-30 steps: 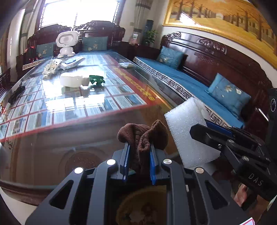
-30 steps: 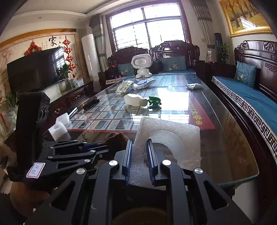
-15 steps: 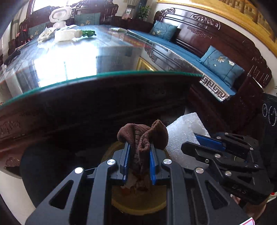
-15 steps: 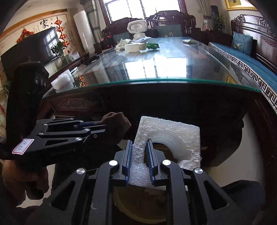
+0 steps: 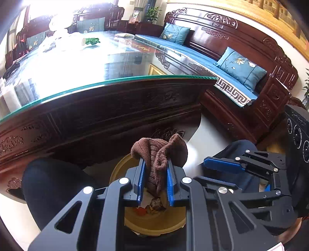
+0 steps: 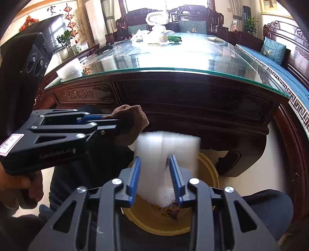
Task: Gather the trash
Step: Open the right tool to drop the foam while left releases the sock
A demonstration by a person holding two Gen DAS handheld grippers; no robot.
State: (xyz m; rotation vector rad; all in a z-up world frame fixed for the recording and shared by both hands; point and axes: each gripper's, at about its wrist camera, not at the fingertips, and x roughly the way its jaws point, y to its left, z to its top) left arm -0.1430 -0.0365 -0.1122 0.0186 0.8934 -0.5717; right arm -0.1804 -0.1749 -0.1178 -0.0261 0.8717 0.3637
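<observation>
The right claw [image 6: 155, 178] is standing apart, the blurred white foam [image 6: 166, 154] dropping toward the yellow bin [image 6: 208, 173] below. The left claw [image 5: 154, 180] is gripping the brown cloth [image 5: 159, 154] over the bin; it is best released while centred there, clear of the rim.

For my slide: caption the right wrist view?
Open right gripper drops blurred foam toward yellow bin.

Living rm: long carved dark-wood table [image 6: 173, 100] w/ glass top [image 5: 77, 63], strong window glare. Carved wooden sofa [image 5: 241, 44] w/ blue cushions along table's right edge. Window [image 6: 166, 3] at far end, TV [image 6: 56, 32] on left wall. Pale floor [image 6: 270, 154].
</observation>
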